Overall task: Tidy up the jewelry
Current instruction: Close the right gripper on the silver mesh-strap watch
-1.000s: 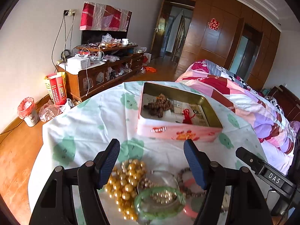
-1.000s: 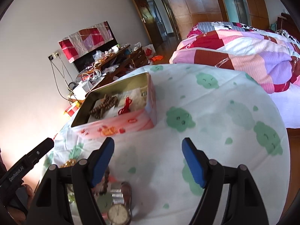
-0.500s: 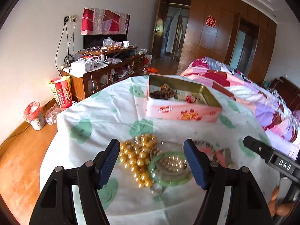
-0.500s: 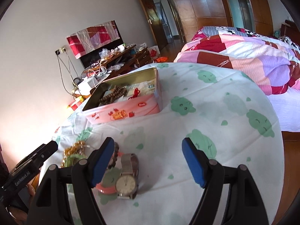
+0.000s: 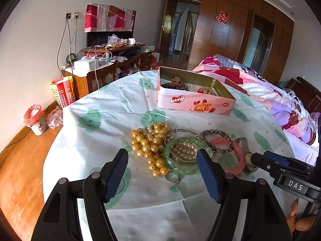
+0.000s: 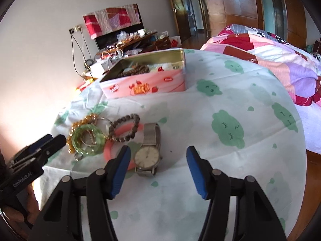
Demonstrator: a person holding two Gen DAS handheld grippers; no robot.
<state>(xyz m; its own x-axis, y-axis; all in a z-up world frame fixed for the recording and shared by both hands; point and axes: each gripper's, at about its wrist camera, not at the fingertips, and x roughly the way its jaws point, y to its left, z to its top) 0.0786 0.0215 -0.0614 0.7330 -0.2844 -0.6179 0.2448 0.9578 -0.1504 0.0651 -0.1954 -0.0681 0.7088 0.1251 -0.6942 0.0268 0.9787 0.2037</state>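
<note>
We note the jewelry lying in a loose cluster on the round table's tablecloth (image 5: 112,112), near the front edge: a gold bead strand (image 5: 149,142) at the left, a green bangle (image 5: 187,154) touching it with a small pearl string (image 5: 184,149) inside its ring, a thin metal bangle (image 5: 181,131) just behind, then a grey bead bracelet (image 5: 217,140) overlapping a pink bangle (image 5: 230,156), and a wristwatch (image 6: 148,152) at the right end. A small metal ring (image 5: 173,177) lies nearest, touching the green bangle. The left gripper (image 5: 162,177) hovers just short of the cluster, jaws spread wide and empty, the gold strand and green bangle lying beyond the gap between its blue pads. The right gripper (image 6: 158,172) is likewise spread wide and holds nothing; the wristwatch lies face up beyond the gap, close to its left pad, strap pointing away. Farther back, well apart from the cluster, stands the pink tin (image 5: 192,104), lid off. Inside we see a dark brown bead bracelet (image 5: 176,84) toward its left end and a small red item (image 5: 200,90) further right; the rest is unclear. A quilted bed (image 5: 270,92) lies to the far right.
</note>
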